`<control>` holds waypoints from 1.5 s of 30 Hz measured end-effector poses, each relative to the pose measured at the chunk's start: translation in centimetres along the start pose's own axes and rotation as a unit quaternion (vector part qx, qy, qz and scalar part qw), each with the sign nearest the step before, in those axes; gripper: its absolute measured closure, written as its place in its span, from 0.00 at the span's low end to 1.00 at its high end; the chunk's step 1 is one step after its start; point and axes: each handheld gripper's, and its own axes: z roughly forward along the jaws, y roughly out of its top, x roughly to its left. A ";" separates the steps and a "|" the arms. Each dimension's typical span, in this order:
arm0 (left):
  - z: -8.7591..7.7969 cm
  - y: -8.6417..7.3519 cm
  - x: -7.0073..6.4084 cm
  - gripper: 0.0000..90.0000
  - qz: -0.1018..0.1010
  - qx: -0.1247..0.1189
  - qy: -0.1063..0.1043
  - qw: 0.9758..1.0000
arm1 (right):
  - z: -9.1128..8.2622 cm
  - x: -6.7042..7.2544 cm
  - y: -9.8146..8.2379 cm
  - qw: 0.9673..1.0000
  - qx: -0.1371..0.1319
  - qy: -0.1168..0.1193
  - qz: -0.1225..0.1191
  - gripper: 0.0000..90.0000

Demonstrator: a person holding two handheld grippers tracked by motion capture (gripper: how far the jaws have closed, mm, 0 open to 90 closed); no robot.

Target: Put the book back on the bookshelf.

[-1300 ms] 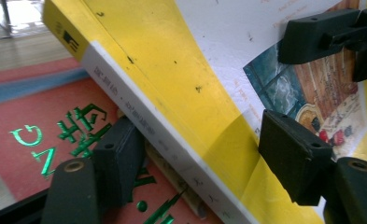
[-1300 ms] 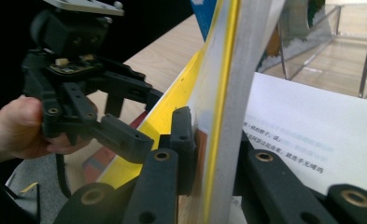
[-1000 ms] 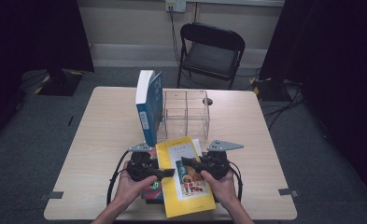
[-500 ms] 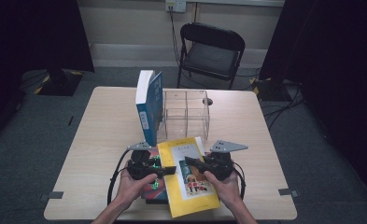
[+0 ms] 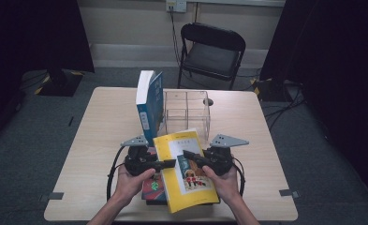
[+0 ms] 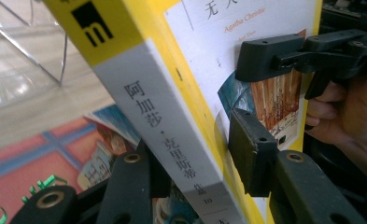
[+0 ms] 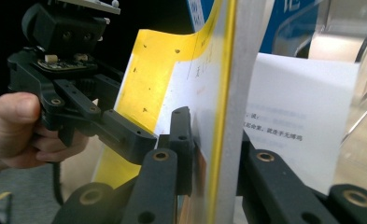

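A yellow paperback (image 5: pixel 186 176) is held over the near edge of the table between both hands, tilted with its spine side raised. My left gripper (image 5: pixel 171 163) has just been closing, and its jaws now clamp the spine edge of the yellow paperback (image 6: pixel 172 121). In the left gripper view one pad (image 6: pixel 246 154) presses the front cover while the other jaw sits under the spine. My right gripper (image 5: pixel 187 154) is shut on the opposite edge of the yellow paperback (image 7: pixel 153 88), with one jaw on each face.
Under the yellow paperback lies a red and blue book (image 5: pixel 153 187) on the wooden table (image 5: pixel 102 140). A blue book (image 5: pixel 150 105) stands upright against a clear plastic organizer (image 5: pixel 187 112) at mid-table. A black folding chair (image 5: pixel 212 49) stands beyond the far edge.
The left gripper's jaws have closed onto the yellow paperback's spine edge and lifted it a little. The right gripper has kept its grip and place.
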 end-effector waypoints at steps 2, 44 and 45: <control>-0.3 0.7 -0.4 0.70 0.015 -0.005 0.014 1.000 | 0.0 0.0 0.5 1.000 -0.009 -0.001 -0.002 0.88; -0.9 2.4 -6.0 0.81 0.166 -0.044 0.062 0.983 | -3.0 -2.1 -1.5 1.000 -0.012 0.003 -0.006 0.45; -0.7 2.4 -6.1 0.81 0.167 -0.040 0.065 0.983 | -3.0 -2.1 -1.5 1.000 -0.010 0.004 -0.006 0.44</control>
